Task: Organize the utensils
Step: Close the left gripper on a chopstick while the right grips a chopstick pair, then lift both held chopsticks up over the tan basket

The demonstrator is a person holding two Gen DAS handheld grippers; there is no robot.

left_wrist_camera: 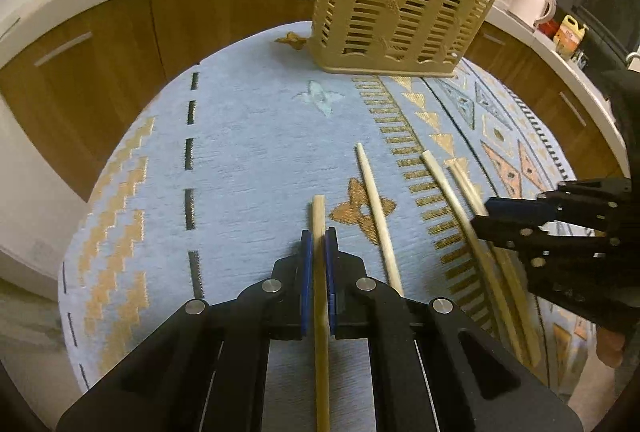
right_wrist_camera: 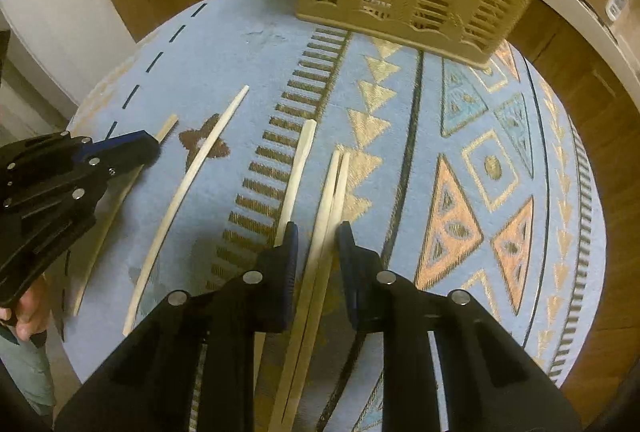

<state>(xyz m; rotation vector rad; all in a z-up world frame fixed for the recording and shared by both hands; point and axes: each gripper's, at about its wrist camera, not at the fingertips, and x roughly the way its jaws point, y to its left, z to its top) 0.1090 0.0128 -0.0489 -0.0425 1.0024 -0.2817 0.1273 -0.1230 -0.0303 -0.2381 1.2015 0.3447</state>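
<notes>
At the far edge of the patterned tablecloth [left_wrist_camera: 248, 136], your slotted utensil basket [left_wrist_camera: 400, 4] stands, contents unclear. Your left gripper [left_wrist_camera: 319, 244] pinches one chopstick [left_wrist_camera: 319, 216]; your right gripper [right_wrist_camera: 318, 236] spreads around a near pair of chopsticks [right_wrist_camera: 334, 192].

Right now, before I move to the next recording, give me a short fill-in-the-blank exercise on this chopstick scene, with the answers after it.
1. The left gripper is shut on one ____.
2. The right gripper's jaws stand ____ around a pair of chopsticks.
3. The slatted basket standing on the cloth is ____ in colour.
4. The cloth's ground colour is light ____.

Missing words: chopstick; open; tan; blue
</notes>
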